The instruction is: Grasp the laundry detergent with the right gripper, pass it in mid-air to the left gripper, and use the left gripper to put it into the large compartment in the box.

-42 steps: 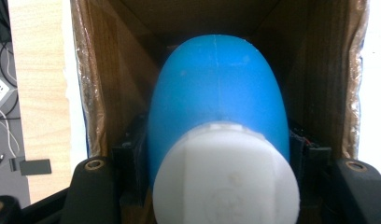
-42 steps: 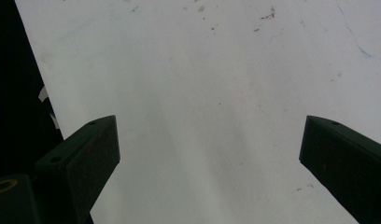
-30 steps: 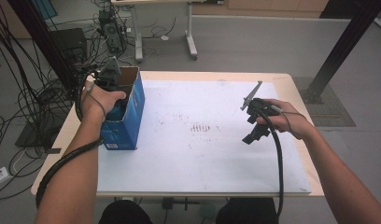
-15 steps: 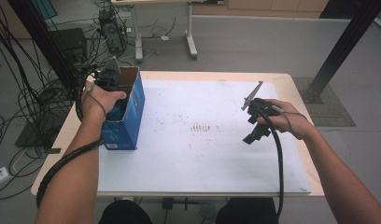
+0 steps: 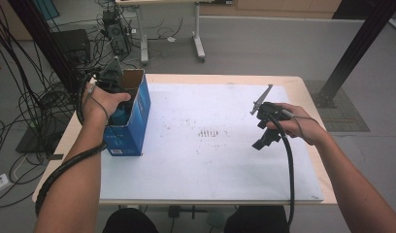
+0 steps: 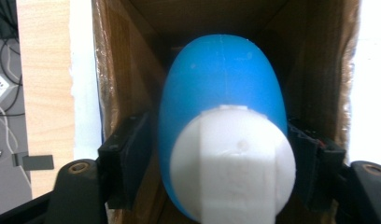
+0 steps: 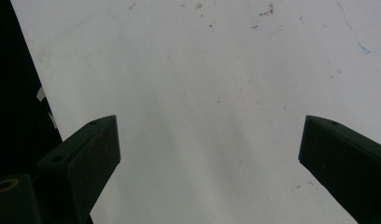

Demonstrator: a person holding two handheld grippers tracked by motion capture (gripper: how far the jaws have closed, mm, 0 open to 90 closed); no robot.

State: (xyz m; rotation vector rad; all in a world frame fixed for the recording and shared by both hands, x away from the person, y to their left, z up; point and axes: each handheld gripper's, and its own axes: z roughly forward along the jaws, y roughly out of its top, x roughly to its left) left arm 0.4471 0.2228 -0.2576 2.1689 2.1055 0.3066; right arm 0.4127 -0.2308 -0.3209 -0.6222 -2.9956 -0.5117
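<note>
Blue bottle let go inside the box

Blue plastic bottle [image 6: 222,116] stands between the left gripper's [image 6: 222,175] jaws, which have just been opening, pads clear of it, so it settles into the cardboard box [image 5: 130,128]; the right gripper [image 7: 212,163] gapes empty over the table [image 5: 210,165]

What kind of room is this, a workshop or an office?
Most likely a lab or workshop. Loose cables trail over the grey floor beside electronic gear, and the table wears a stained white sheet. A bare desk frame stands behind.

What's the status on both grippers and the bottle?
Left gripper just opening around blue plastic bottle inside blue cardboard box. Right gripper open, empty. Nothing blocking.
</note>
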